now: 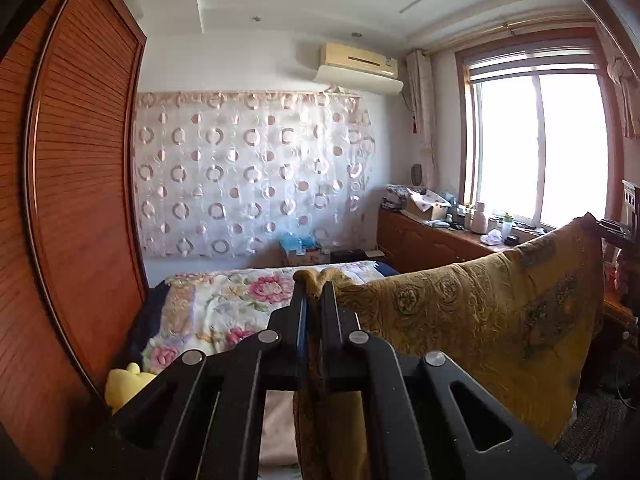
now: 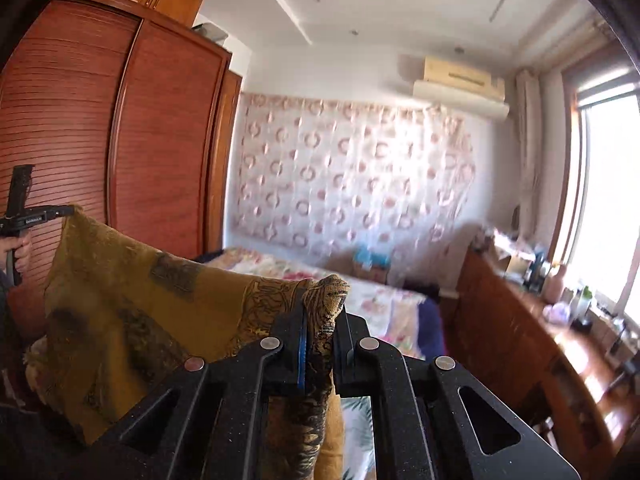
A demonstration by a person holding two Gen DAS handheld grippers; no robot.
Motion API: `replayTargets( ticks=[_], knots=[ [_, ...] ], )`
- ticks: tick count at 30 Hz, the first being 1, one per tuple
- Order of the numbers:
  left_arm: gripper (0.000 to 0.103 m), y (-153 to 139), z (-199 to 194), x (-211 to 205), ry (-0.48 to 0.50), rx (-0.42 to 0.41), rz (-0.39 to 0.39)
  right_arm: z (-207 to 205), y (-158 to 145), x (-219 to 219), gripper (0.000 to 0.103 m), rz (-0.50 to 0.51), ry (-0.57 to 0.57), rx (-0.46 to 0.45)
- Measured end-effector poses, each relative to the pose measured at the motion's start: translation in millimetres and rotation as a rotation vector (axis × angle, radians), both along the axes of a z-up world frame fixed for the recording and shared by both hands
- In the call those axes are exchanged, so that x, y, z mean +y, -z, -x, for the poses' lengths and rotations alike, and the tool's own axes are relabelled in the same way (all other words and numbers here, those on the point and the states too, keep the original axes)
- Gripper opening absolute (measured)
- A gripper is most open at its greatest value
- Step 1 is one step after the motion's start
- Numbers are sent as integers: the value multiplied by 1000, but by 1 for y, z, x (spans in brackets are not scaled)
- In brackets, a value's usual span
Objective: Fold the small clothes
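A mustard-yellow patterned cloth (image 1: 480,308) hangs stretched in the air between both grippers. My left gripper (image 1: 316,292) is shut on one top corner of it. My right gripper (image 2: 326,312) is shut on the other top corner; the cloth (image 2: 132,312) sags to the left toward the left gripper (image 2: 60,213), seen at the far left with the hand that holds it. The right gripper (image 1: 608,228) shows at the right edge of the left wrist view, at the cloth's raised corner. The cloth's lower edge is hidden behind the gripper bodies.
A bed with a floral cover (image 1: 224,304) lies ahead below the cloth. A tall wooden wardrobe (image 2: 120,140) stands on the left. A low wooden cabinet (image 2: 520,340) loaded with bottles and boxes runs under the window (image 1: 540,148) on the right. A yellow plush toy (image 1: 124,380) lies by the bed.
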State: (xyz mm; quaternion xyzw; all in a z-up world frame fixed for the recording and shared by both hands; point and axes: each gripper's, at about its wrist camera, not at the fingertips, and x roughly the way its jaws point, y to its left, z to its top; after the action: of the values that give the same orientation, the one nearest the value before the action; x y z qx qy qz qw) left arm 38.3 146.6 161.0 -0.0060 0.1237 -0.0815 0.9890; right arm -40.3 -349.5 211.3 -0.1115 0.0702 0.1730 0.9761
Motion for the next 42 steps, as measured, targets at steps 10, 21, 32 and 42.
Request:
replayTargets(
  ticks=[10, 21, 32, 42],
  knots=[
    [7, 108, -135, 9, -77, 217, -43, -146, 83, 31, 9, 49, 67, 241],
    [7, 170, -217, -2, -102, 345, -66, -258, 127, 73, 9, 103, 128, 387],
    [7, 180, -242, -7, -108, 365, -110, -280, 168, 70, 9, 87, 140, 410],
    [72, 175, -205, -15, -64, 366, -109, -252, 160, 59, 46, 70, 144, 446]
  ],
)
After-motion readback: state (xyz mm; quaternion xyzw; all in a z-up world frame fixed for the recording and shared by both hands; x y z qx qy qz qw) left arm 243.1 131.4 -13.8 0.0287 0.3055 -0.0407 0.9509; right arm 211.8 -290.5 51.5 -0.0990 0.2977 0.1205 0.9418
